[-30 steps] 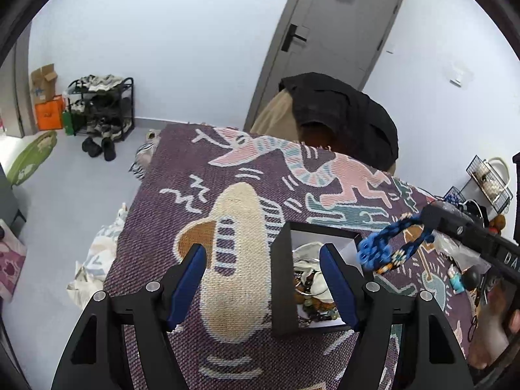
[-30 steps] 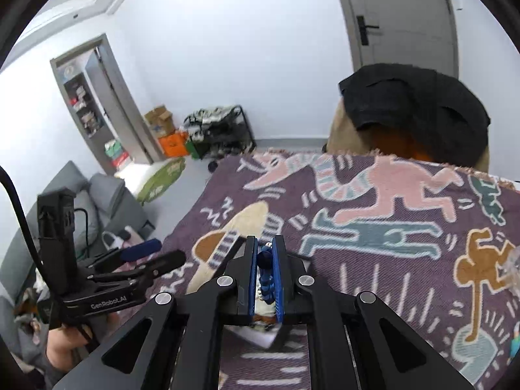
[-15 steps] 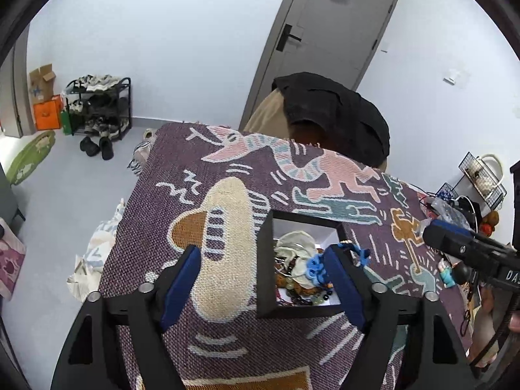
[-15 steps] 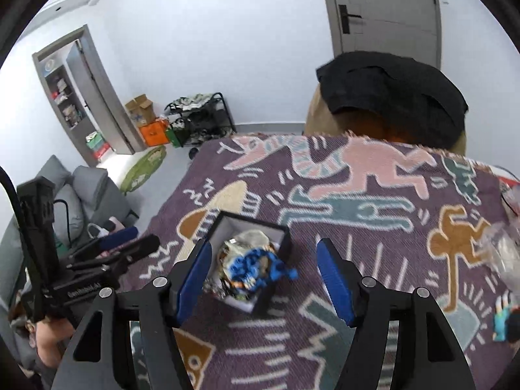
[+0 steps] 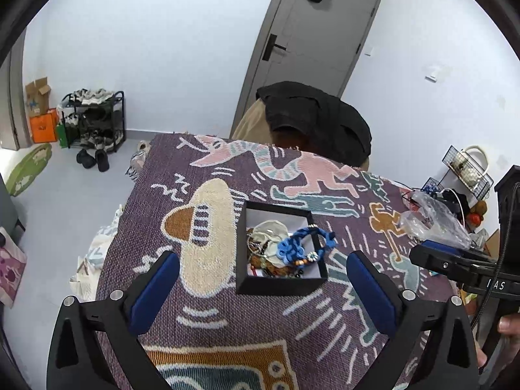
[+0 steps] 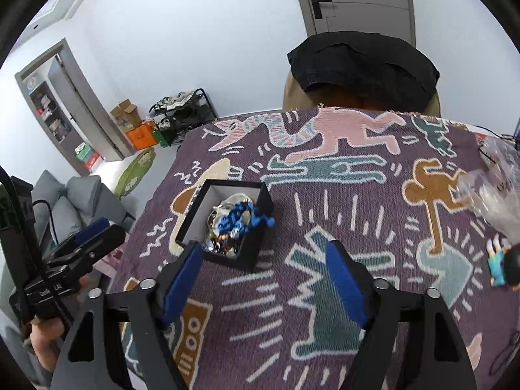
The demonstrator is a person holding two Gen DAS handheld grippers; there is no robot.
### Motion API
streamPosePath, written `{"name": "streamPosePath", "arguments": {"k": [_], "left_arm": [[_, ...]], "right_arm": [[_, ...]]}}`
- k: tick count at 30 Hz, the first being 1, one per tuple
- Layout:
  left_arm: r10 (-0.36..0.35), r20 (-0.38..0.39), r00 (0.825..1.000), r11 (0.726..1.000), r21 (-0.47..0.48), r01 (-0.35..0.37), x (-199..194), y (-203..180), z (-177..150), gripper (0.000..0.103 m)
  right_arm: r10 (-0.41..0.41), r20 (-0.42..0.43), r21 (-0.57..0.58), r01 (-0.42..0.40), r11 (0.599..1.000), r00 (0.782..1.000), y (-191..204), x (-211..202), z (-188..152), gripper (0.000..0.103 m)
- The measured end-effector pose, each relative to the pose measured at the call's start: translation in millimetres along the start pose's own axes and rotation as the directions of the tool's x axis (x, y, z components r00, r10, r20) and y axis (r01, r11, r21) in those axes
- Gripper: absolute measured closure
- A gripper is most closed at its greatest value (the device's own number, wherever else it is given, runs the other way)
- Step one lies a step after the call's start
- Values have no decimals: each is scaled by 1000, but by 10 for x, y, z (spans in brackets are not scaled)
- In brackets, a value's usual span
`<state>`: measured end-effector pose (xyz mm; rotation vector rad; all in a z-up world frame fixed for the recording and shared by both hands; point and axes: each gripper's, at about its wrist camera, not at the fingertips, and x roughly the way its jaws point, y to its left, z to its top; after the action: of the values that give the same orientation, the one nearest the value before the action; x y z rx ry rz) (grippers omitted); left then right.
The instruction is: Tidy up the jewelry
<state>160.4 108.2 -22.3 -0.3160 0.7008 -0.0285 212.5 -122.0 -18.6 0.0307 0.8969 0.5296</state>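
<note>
A black jewelry box [image 5: 279,287] with a white lining stands on the patterned purple cloth [image 5: 227,334], holding several pieces. A blue braided bracelet [image 5: 292,248] lies on top of them, one end hanging over the right rim. My left gripper [image 5: 262,256] is just short of the box, its jaws opening wide with nothing gripped. In the right wrist view the box [image 6: 253,253] and bracelet [image 6: 237,219] sit ahead and slightly left of my right gripper [image 6: 265,248], whose jaws are opening and empty. Each gripper shows in the other's view: right [image 5: 455,260], left [image 6: 94,234].
A crumpled clear plastic bag [image 5: 435,217] lies at the cloth's right side, with a small blue toy figure [image 6: 497,266] nearer the front. A chair draped in a black garment [image 5: 312,117] stands behind the table. The table's left edge drops to the floor; a shoe rack [image 5: 94,120] is against the wall.
The right gripper opened and let go of the blue bracelet, which now lies in the box, then drew back. The left gripper opened wider and pulled back from the box.
</note>
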Motion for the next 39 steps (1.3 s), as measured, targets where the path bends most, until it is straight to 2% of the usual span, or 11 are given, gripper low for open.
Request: {"name": "streamPosePath", "arguments": {"k": [2,6,8,13,17,25,34,39], "left_arm": [[-6,2,1000,1000,1,6,-47,-24,-38,0],[-15,11,1000,1000,11,15,-152,-74,-133,0],[-16,13,1000,1000,19,16,-195,-97,-175,0],[-19,31,999,998,58,17,-345,-202,-280,0],[-12,55,998,995,95,6,-490,-303,-367,0],[-3,109,994,992,122,-10,-775,-439,-439,0],[18,194,981,975,214,-60,-1182,-690,-525,0],[14,235,972,968,239,-71,-1373,-771,-585,0]], "right_arm": [[7,3,20,-7,1000,1000,-25,-54,-68,20],[-1,20,93,-1,996,1000,-155,-183,-216,5],[-20,29,114,17,993,999,-208,-244,-266,3],[-55,71,149,44,988,996,-316,-459,-427,3],[-89,108,133,75,988,990,-346,-655,-551,3],[-91,164,109,74,991,982,-358,-1032,-770,3],[-101,253,111,74,991,962,-448,-1612,-967,3],[-67,281,135,30,990,957,-546,-1818,-1030,3]]}}
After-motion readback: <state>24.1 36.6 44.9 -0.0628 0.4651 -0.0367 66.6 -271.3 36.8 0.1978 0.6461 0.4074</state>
